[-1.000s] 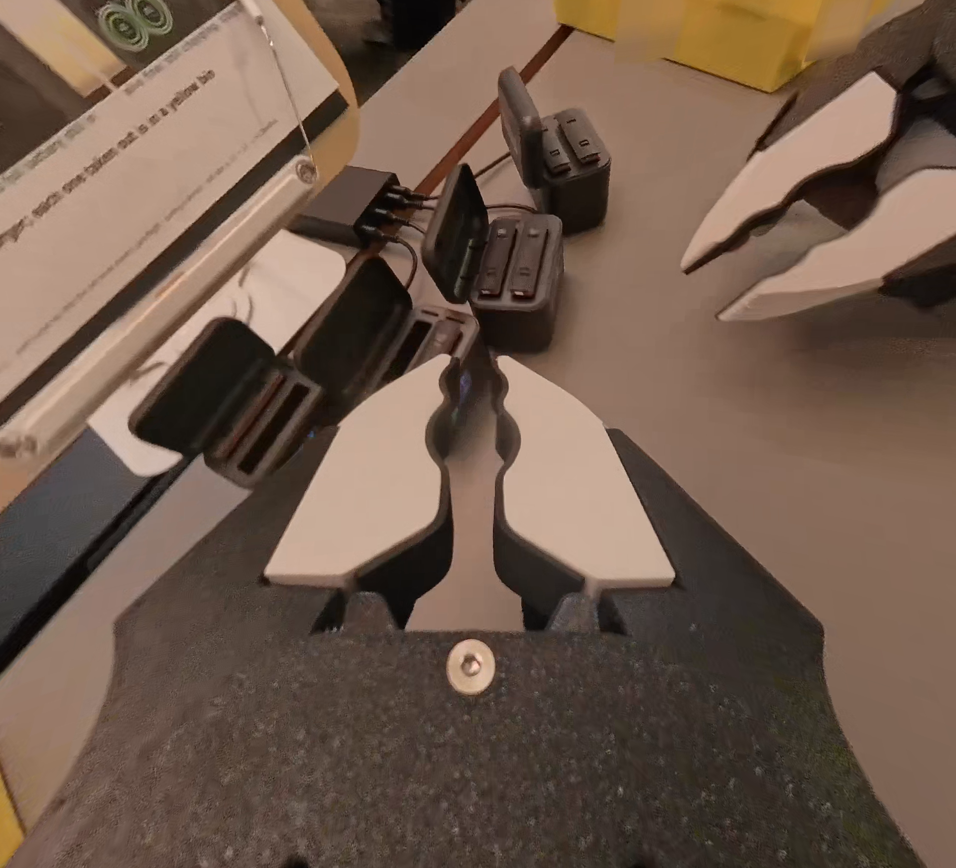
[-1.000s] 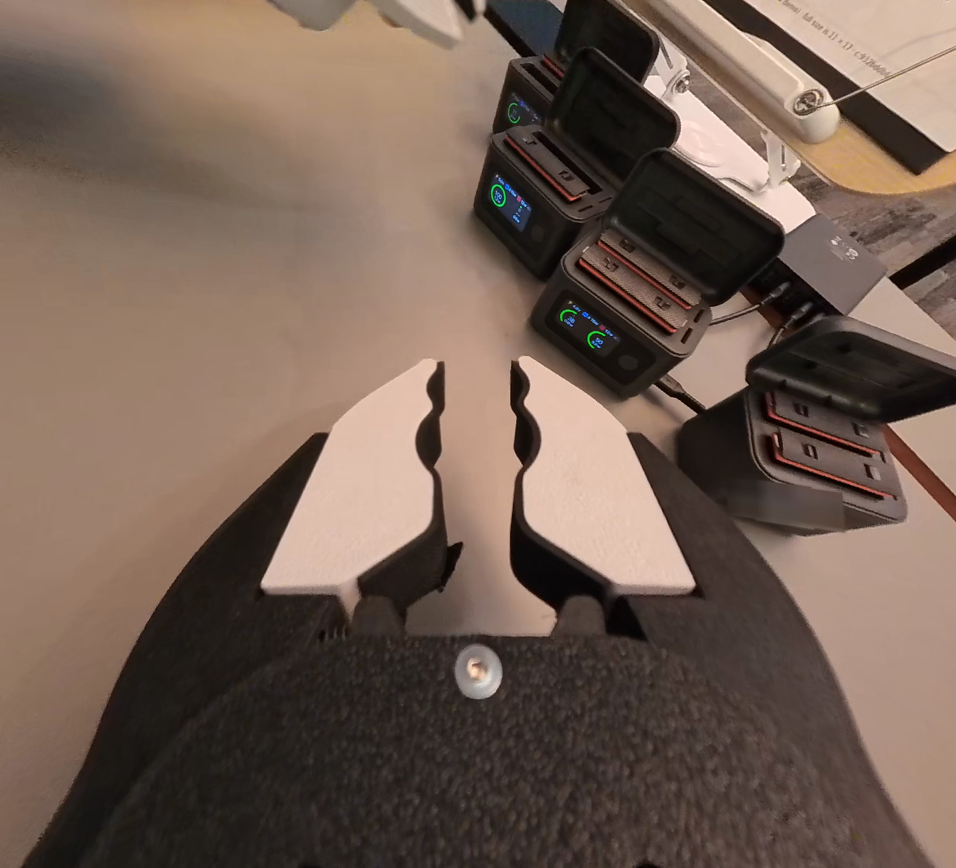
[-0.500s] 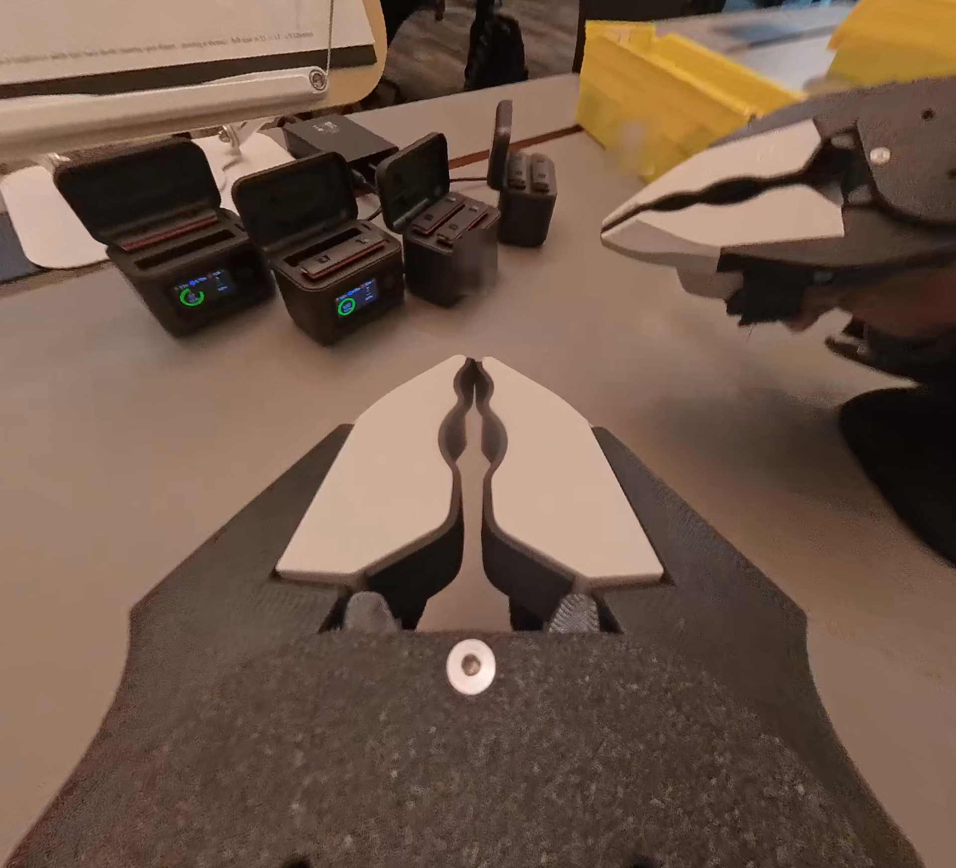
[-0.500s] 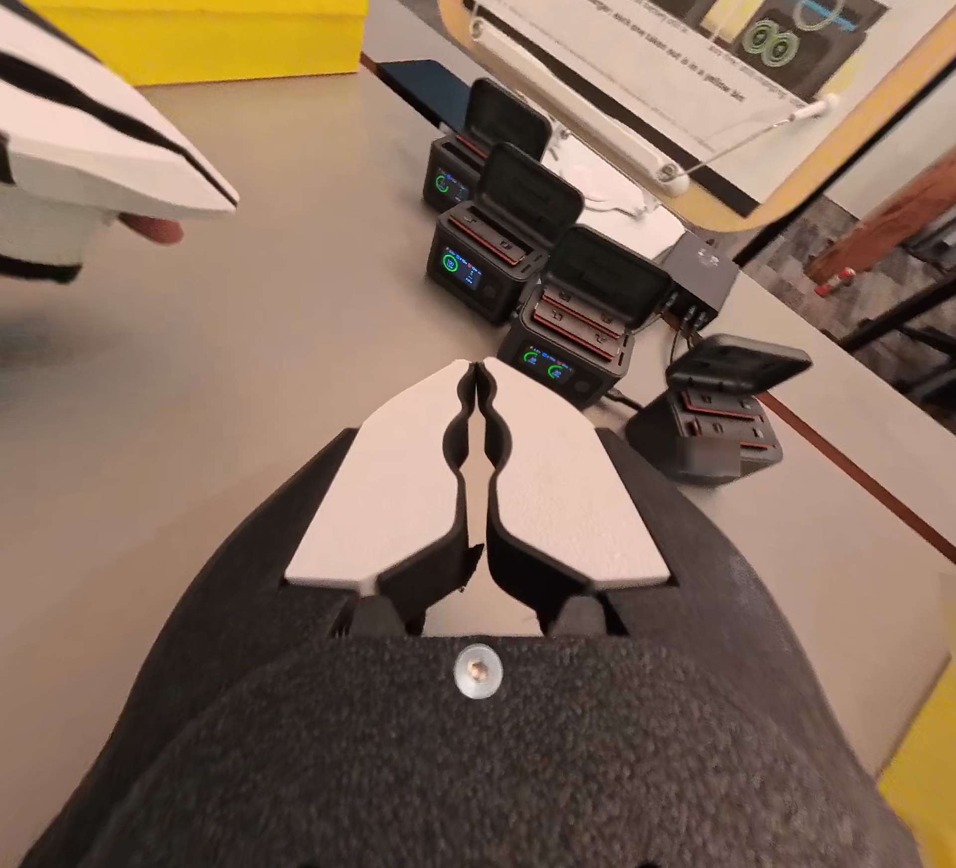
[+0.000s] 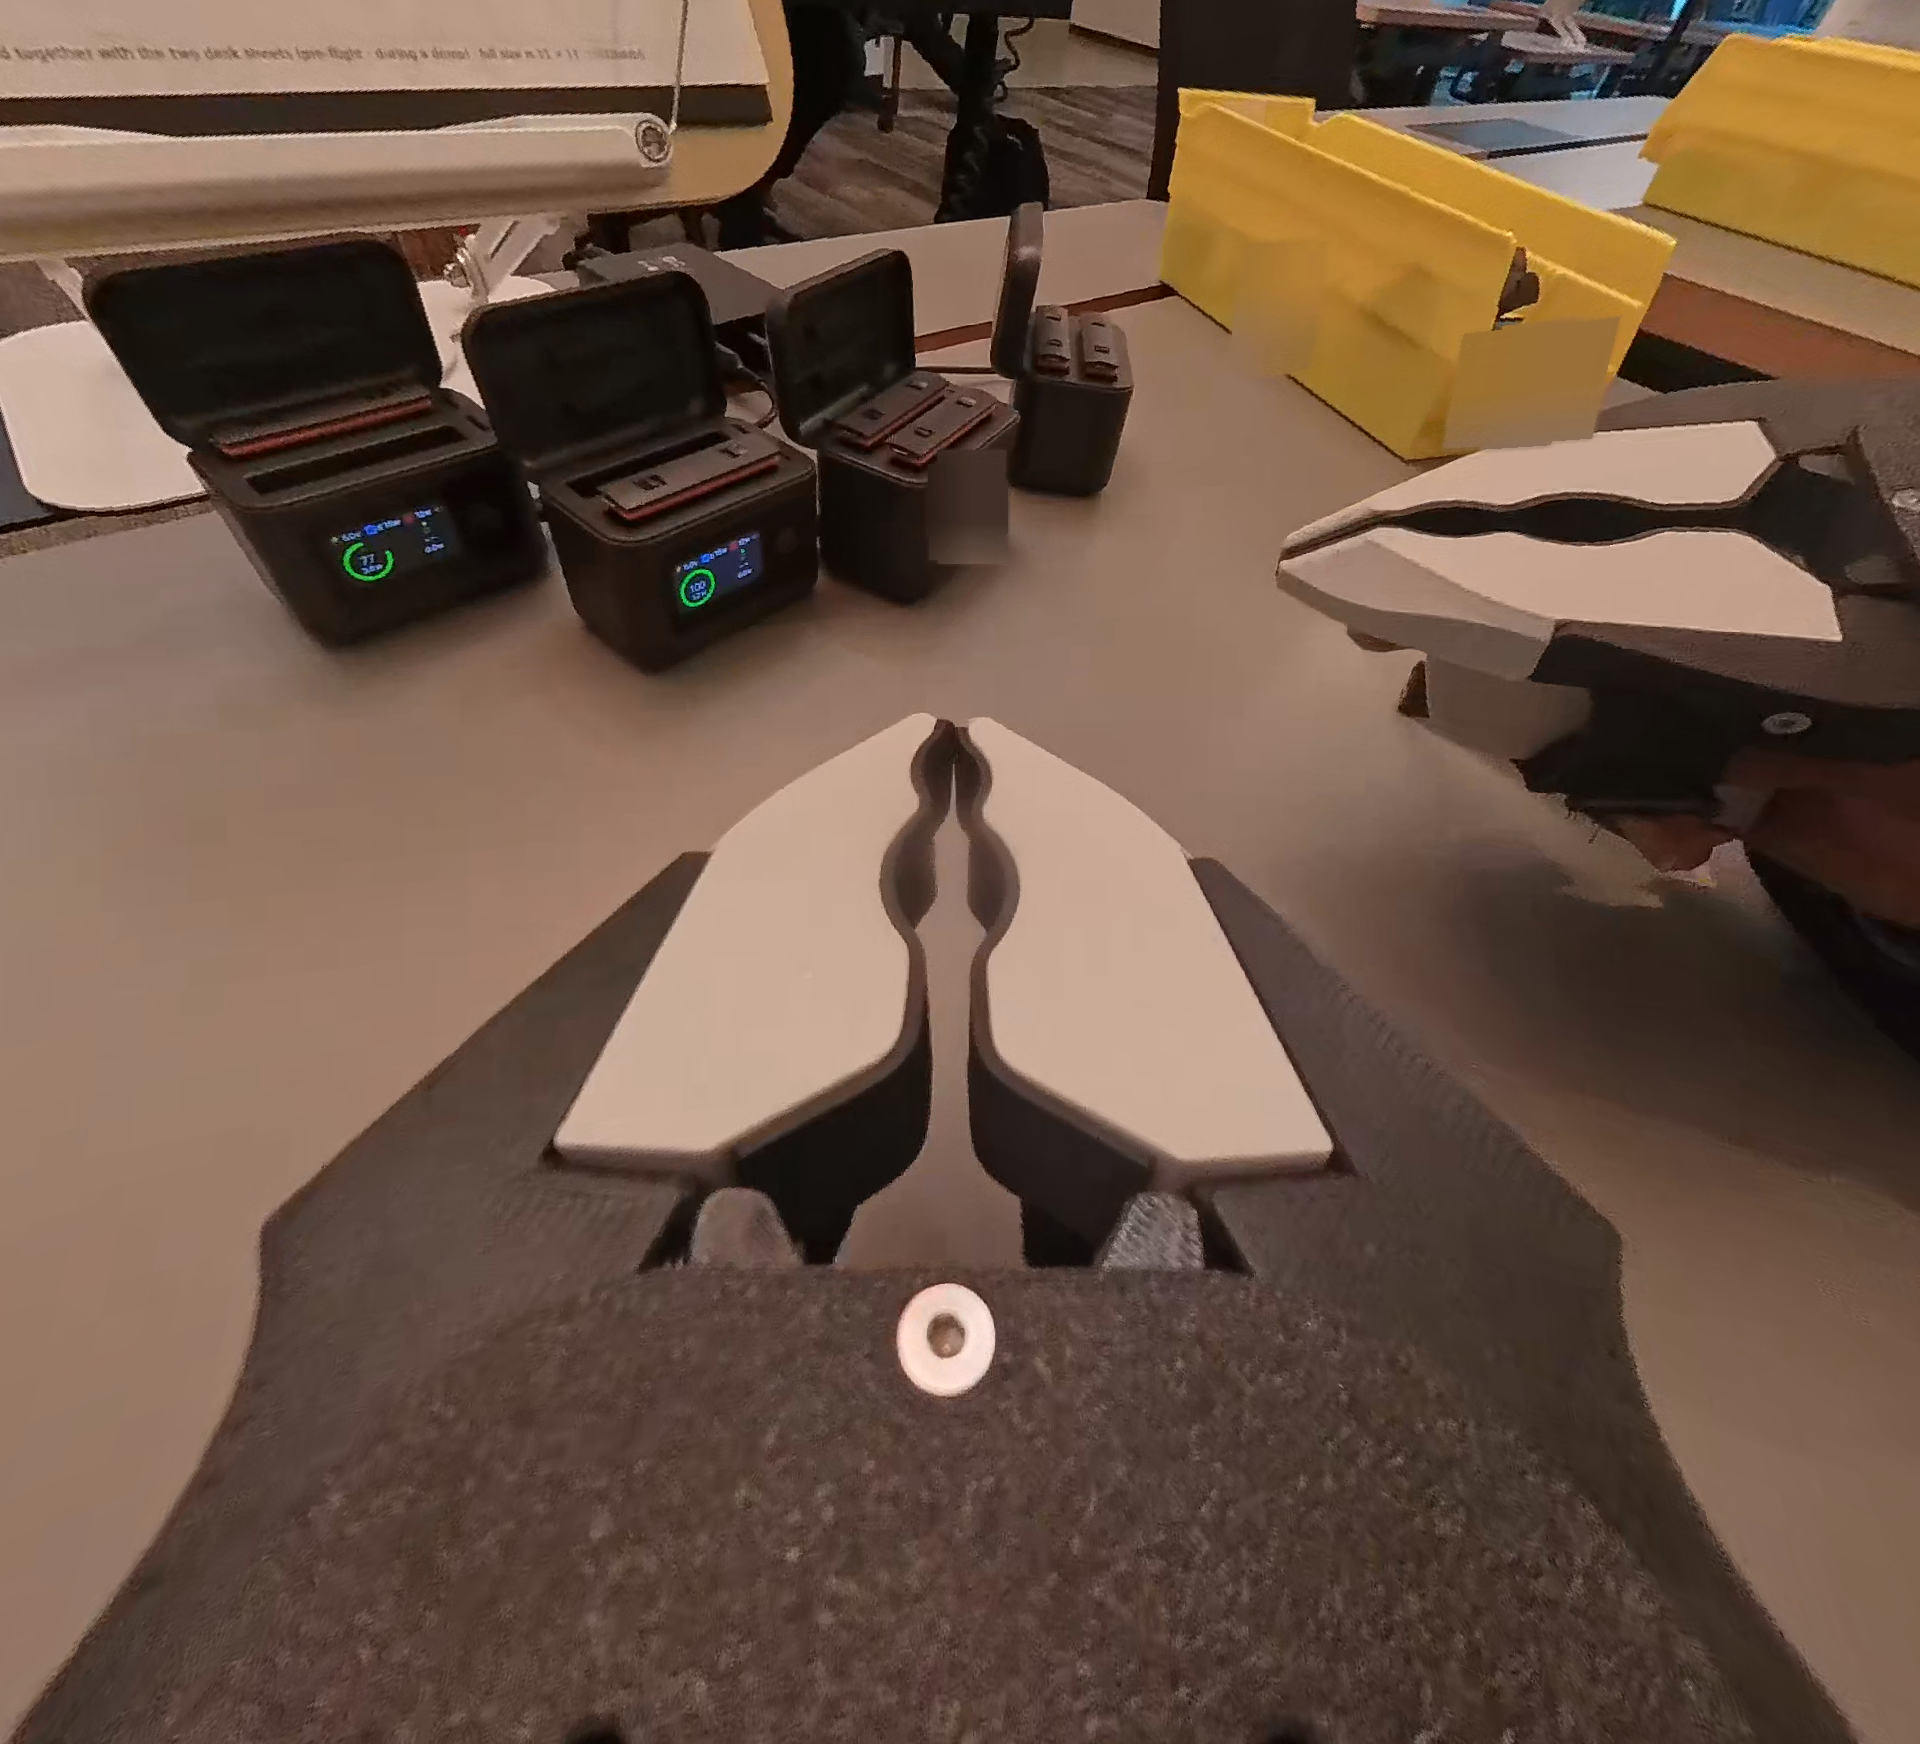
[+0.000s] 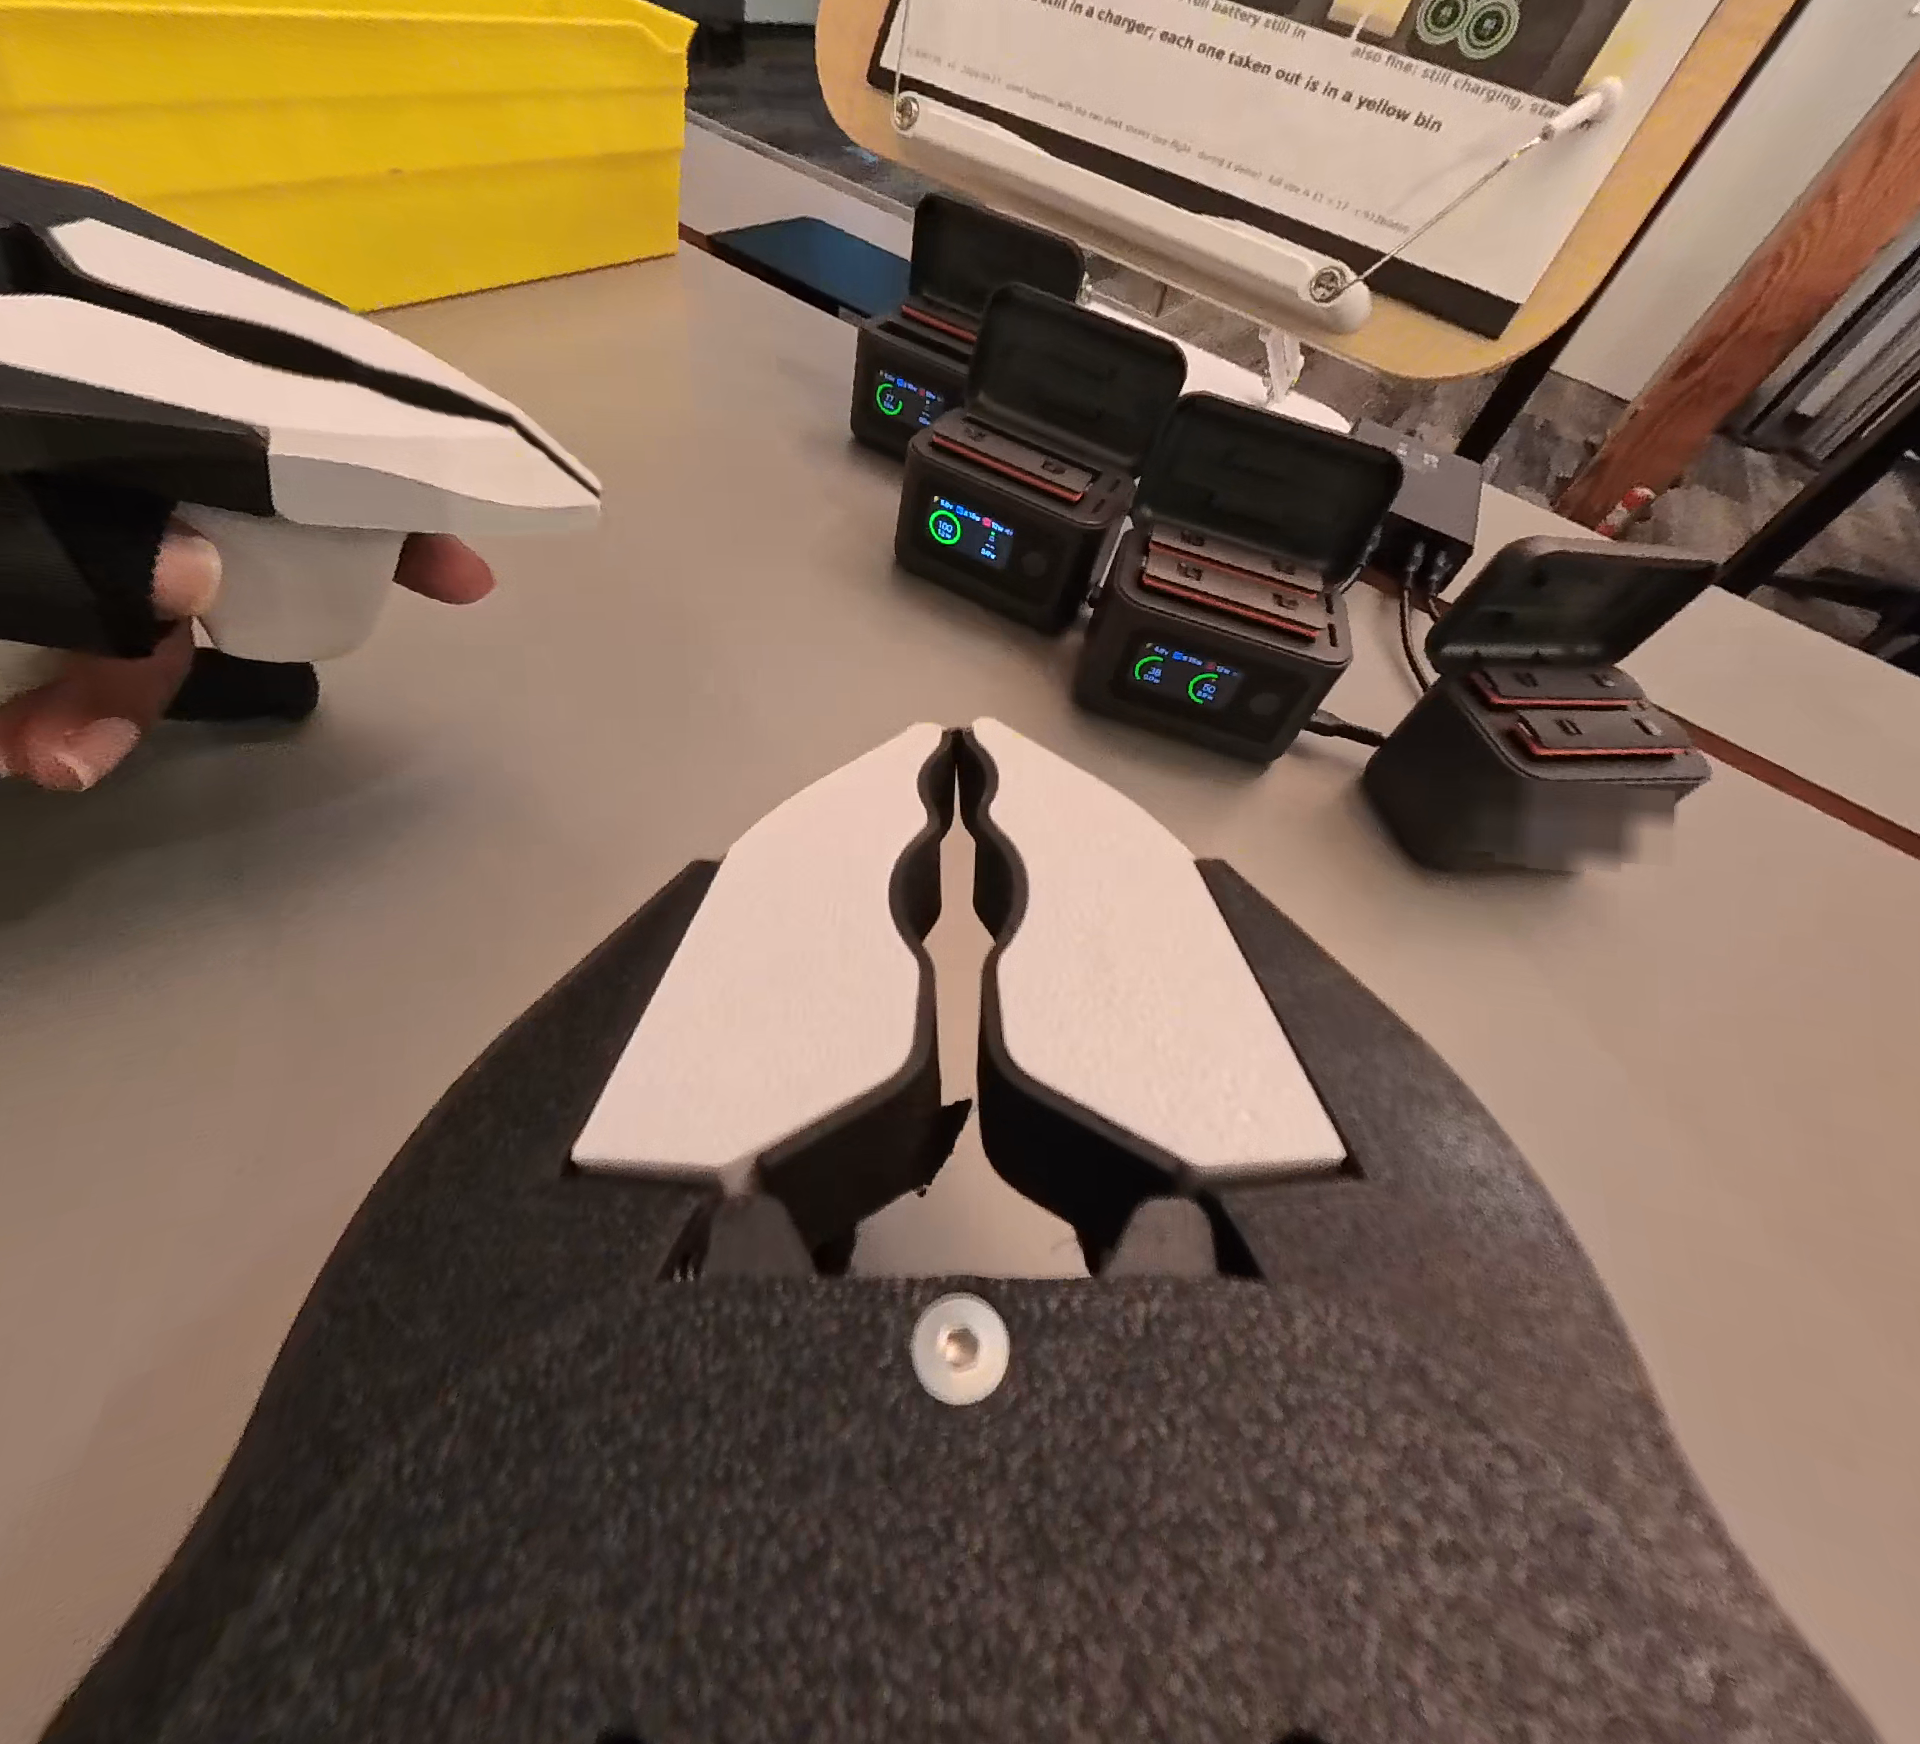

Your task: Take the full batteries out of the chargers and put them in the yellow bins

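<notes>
Several black chargers stand in a row with lids open: the leftmost [image 5: 353, 489], the second [image 5: 675, 531], the third [image 5: 904, 468] and the fourth [image 5: 1070, 406]. In the right wrist view they show as the second [image 6: 1008, 510], the third [image 6: 1226, 634] and the fourth [image 6: 1538, 759]. Black batteries with red edges sit in their slots [image 5: 686, 489]. My left gripper [image 5: 951, 738] is shut and empty, low over the table in front of the row. My right gripper [image 6: 954, 744] is shut and empty too, to the right [image 5: 1309, 562]. Yellow bins stand at the right [image 5: 1403, 292] and left [image 6: 343, 105].
An instruction board on a white stand [image 6: 1299, 32] rises behind the chargers. A black power hub [image 6: 1434, 489] with cables sits behind the row. A dark phone [image 6: 810, 260] lies flat near the left bin. The grey table [image 5: 312, 863] spreads in front of the chargers. Across from one pair of fingers to the other is roughly 10 centimetres.
Both grippers have gone from slightly open to shut. Both have pulled back from the chargers and levelled out, so the whole row now shows farther off.
</notes>
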`<state>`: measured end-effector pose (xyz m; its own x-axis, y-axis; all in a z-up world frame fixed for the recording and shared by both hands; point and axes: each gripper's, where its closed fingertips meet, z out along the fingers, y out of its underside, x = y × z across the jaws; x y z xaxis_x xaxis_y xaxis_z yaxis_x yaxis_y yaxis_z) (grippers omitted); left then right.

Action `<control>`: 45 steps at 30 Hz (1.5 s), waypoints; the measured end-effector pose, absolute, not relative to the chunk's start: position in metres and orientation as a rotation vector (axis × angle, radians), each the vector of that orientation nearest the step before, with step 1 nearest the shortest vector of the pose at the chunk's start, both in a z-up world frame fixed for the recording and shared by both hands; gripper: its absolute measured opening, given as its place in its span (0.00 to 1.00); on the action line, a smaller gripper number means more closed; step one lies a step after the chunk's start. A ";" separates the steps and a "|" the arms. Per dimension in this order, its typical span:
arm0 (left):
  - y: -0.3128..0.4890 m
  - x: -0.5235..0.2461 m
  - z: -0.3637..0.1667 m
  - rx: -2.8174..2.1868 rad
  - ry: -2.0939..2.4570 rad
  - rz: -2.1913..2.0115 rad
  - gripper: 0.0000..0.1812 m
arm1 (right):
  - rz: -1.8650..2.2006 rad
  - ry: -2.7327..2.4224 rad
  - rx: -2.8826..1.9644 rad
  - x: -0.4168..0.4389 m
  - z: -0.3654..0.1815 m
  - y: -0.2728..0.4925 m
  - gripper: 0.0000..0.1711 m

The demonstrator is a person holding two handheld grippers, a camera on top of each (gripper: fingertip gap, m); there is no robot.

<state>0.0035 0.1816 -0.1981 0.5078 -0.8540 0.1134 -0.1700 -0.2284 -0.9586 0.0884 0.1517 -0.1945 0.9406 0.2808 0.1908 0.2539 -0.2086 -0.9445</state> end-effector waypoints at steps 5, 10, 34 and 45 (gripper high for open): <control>0.189 0.003 -0.205 -1.706 0.893 -0.800 0.00 | 0.088 -0.385 -1.818 0.086 -0.199 0.152 0.00; 0.187 0.005 -0.204 -1.647 0.953 -0.733 0.00 | 0.161 -0.372 -1.815 0.081 -0.196 0.149 0.01; 0.199 -0.004 -0.212 -1.684 0.978 -0.610 0.00 | 0.159 -0.282 -1.877 0.090 -0.209 0.157 0.00; 0.205 -0.012 -0.213 -1.699 0.954 -0.562 0.00 | -0.153 -0.474 -1.806 0.071 -0.212 0.169 0.00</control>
<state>-0.0118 0.2050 -0.2131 0.5707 -0.8165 -0.0872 -0.3192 -0.1227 -0.9397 0.0715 0.1689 -0.2122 0.9083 0.2382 0.3439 0.3946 -0.2147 -0.8934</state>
